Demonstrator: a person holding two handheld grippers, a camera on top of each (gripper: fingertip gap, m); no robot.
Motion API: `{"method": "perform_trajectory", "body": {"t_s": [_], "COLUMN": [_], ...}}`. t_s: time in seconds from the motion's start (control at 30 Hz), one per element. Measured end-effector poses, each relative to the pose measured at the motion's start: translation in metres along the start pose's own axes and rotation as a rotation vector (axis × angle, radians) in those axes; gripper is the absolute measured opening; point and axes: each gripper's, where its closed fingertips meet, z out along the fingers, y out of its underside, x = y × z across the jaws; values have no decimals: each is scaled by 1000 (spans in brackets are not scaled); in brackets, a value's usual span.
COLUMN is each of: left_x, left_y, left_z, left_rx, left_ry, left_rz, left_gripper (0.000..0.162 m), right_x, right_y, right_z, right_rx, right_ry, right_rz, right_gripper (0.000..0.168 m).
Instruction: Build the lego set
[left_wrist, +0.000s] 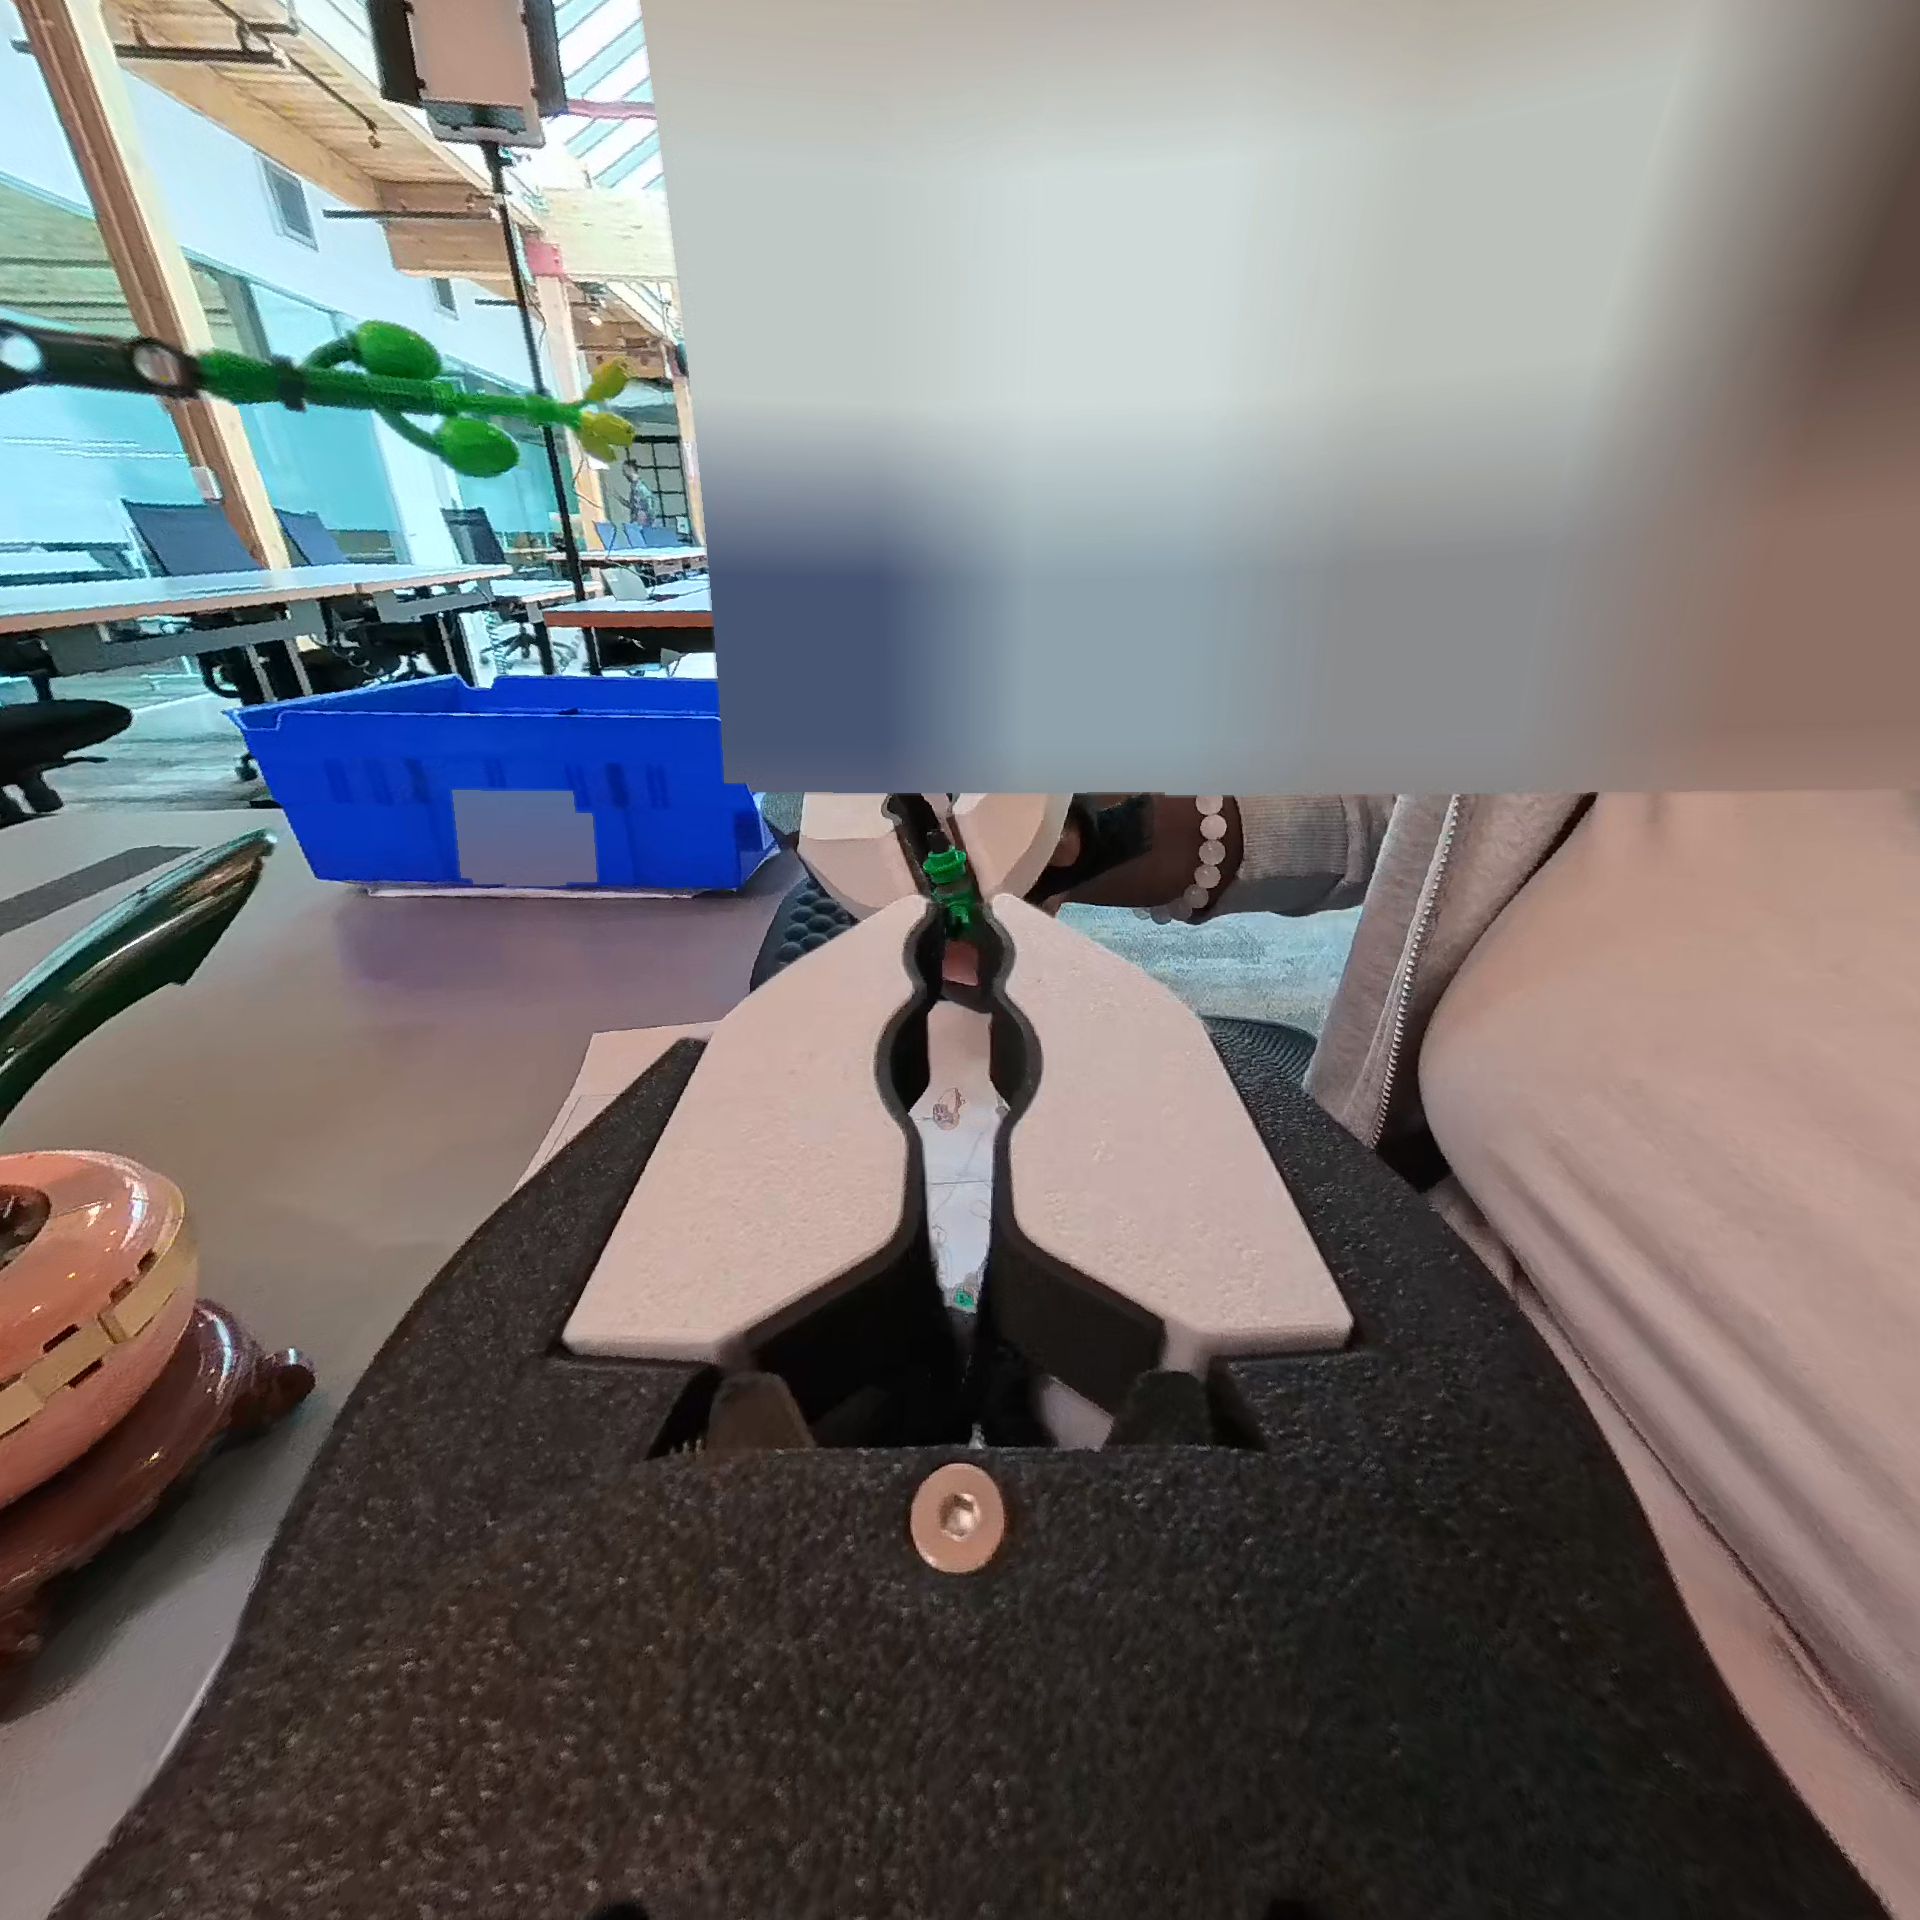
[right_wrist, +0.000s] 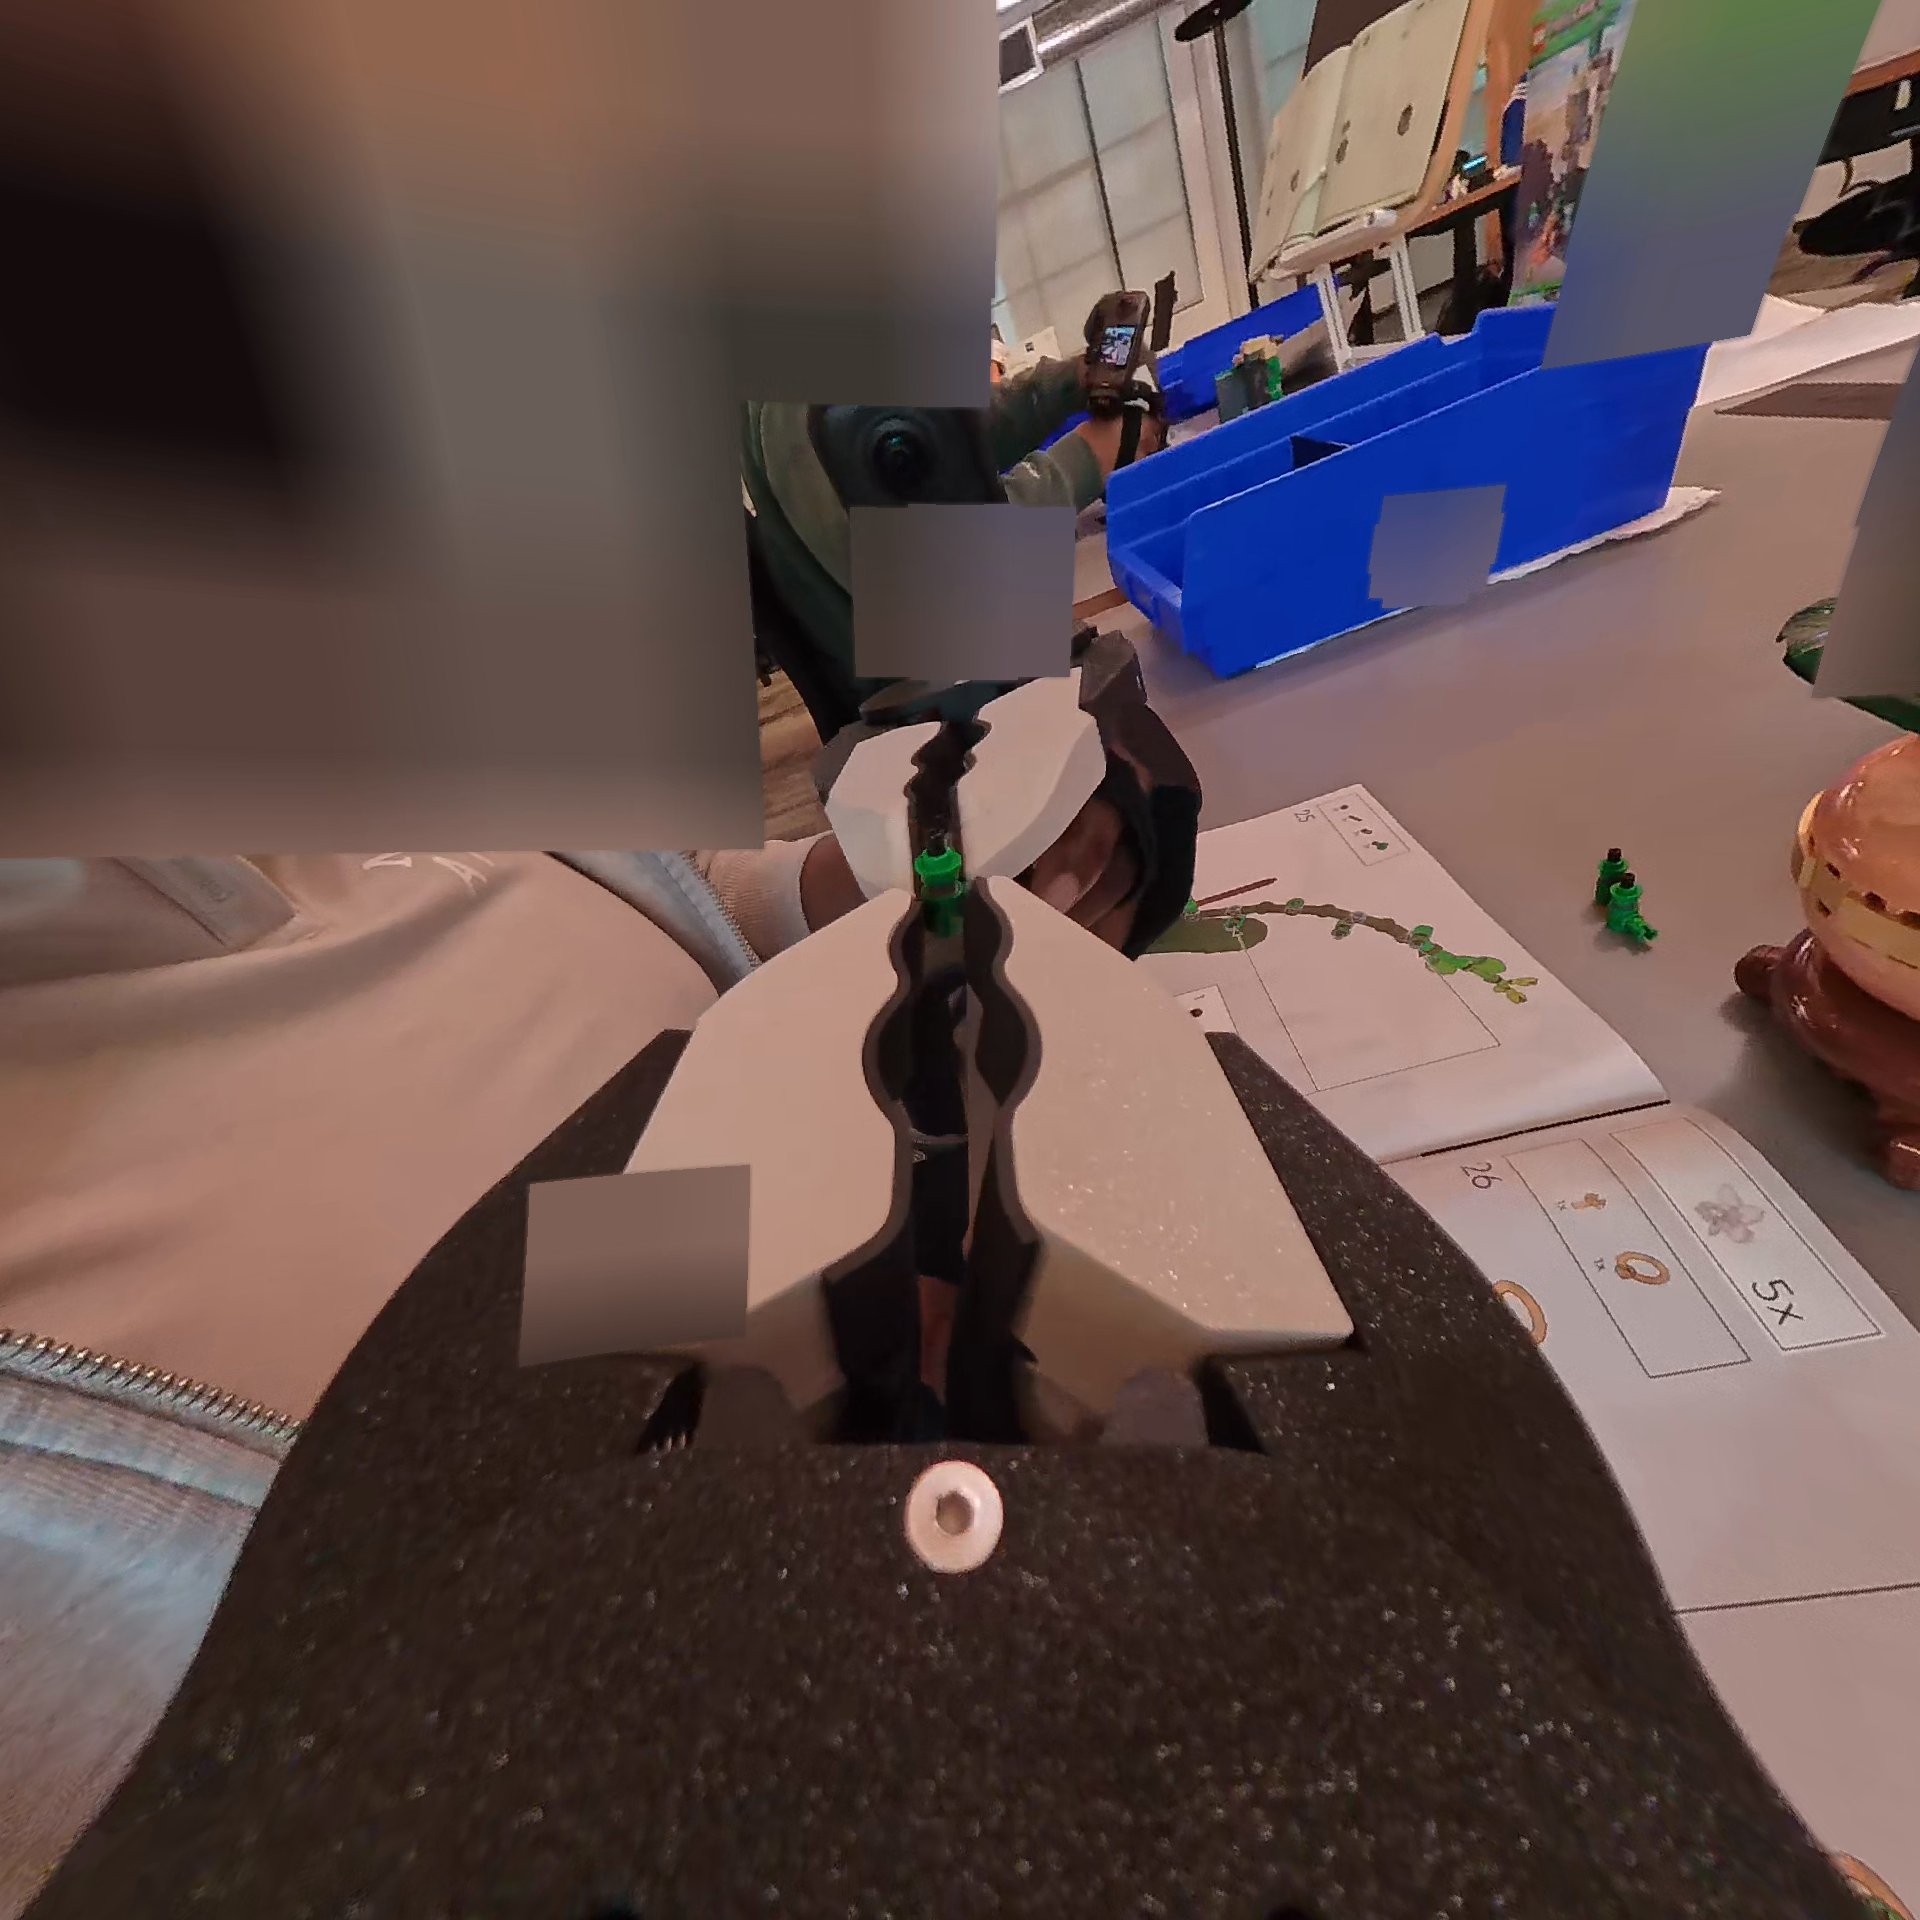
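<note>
Both grippers tip-to-tip: left gripper (left_wrist: 953, 920) and right gripper (right_wrist: 943, 899) jaws clamped on green lego piece (left_wrist: 948, 883); spare green pieces (right_wrist: 1621, 896) at 3 o'clock on bench (right_wrist: 1455, 748).

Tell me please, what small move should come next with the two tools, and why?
Probably press the two tools gently toward each other. The left tool and the right tool meet tip to tip in the air, both shut on a small green piece between them. It seems made of two parts not yet fully joined, though the tips hide the joint.

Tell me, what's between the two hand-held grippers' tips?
A small green lego piece, pinched by both the right hand-held gripper and left hand-held gripper; both wrist views show it.
</note>
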Motion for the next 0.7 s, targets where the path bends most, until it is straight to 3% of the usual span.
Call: {"method": "perform_trajectory", "body": {"t_s": [0.7], "left_x": [-1], "left_y": [-2], "left_z": [4], "left_rx": [-4], "left_ry": [30], "left_rz": [-4], "left_gripper": [4], "right_x": [0], "right_y": [-3], "right_z": [-9], "right_rx": [26], "right_ry": [33], "right_rz": [-64], "right_gripper": [7]}}
